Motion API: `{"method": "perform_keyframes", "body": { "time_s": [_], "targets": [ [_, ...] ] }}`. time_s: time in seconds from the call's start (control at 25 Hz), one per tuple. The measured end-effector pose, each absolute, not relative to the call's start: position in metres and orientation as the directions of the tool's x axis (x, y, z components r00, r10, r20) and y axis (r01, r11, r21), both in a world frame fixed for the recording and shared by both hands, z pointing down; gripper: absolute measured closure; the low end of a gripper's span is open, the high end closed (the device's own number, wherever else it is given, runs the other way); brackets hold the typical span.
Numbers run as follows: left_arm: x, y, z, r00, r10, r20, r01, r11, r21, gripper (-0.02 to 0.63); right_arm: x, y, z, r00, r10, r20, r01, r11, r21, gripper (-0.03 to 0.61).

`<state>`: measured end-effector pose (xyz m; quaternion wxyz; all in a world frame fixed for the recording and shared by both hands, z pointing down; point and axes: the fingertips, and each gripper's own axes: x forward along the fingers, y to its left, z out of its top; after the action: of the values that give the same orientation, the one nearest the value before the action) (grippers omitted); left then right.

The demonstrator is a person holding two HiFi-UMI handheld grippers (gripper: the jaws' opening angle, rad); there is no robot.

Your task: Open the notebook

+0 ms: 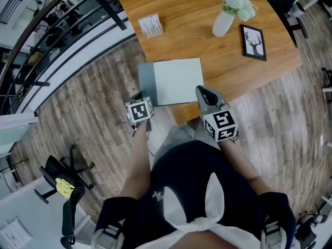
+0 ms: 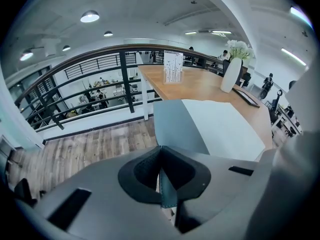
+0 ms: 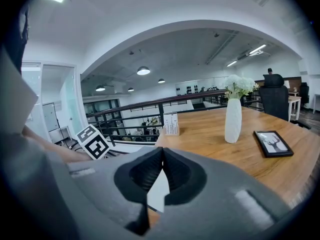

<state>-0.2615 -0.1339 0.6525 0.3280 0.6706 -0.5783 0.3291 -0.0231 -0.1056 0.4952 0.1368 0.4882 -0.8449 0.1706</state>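
The notebook (image 1: pixel 179 81) lies shut on the near left corner of the wooden table (image 1: pixel 197 9), with a pale cover and a grey band along its left side. My left gripper (image 1: pixel 138 98) hangs just off that corner, below the notebook's near left edge and over the floor. Its jaws are shut and empty, and in the left gripper view (image 2: pixel 161 151) the notebook (image 2: pixel 225 129) lies right beyond them. My right gripper (image 1: pixel 202 91) is at the notebook's near right corner, also shut, and only a pale sliver of the notebook (image 3: pixel 159 189) shows behind its tips (image 3: pixel 162 153).
On the table stand a white vase with flowers (image 1: pixel 224 22), a black picture frame (image 1: pixel 253 41) and a small card box (image 1: pixel 150 25). A dark railing (image 2: pixel 125 79) runs behind the table's left side. An office chair (image 1: pixel 62 183) stands on the floor at lower left.
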Motion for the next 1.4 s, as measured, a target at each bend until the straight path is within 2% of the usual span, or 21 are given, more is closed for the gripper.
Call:
{"method": "perform_keyframes", "body": {
  "time_s": [0.84, 1.08, 1.2, 1.4],
  "targets": [
    [-0.268, -0.137, 0.671, 0.064, -0.533, 0.843, -0.992, -0.128, -0.006, 0.591, -0.026, -0.104, 0.497, -0.47, -0.785, 0.403, -0.88, 0.454, -0.142, 0.58],
    [-0.277, -0.141, 0.643, 0.061, -0.6, 0.798, -0.996, -0.094, 0.006, 0.585, -0.031, -0.1, 0.49, -0.479, -0.787, 0.389, -0.874, 0.467, -0.131, 0.58],
    [-0.272, -0.144, 0.626, 0.102, -0.642, 0.76, -0.994, -0.089, 0.058, 0.517, -0.03, -0.102, 0.485, -0.48, -0.792, 0.378, -0.874, 0.471, -0.123, 0.58],
    [-0.258, -0.145, 0.591, 0.151, -0.717, 0.68, -0.988, -0.138, 0.074, 0.512, -0.025, -0.105, 0.472, -0.472, -0.807, 0.356, -0.878, 0.465, -0.111, 0.58]
  ]
}}
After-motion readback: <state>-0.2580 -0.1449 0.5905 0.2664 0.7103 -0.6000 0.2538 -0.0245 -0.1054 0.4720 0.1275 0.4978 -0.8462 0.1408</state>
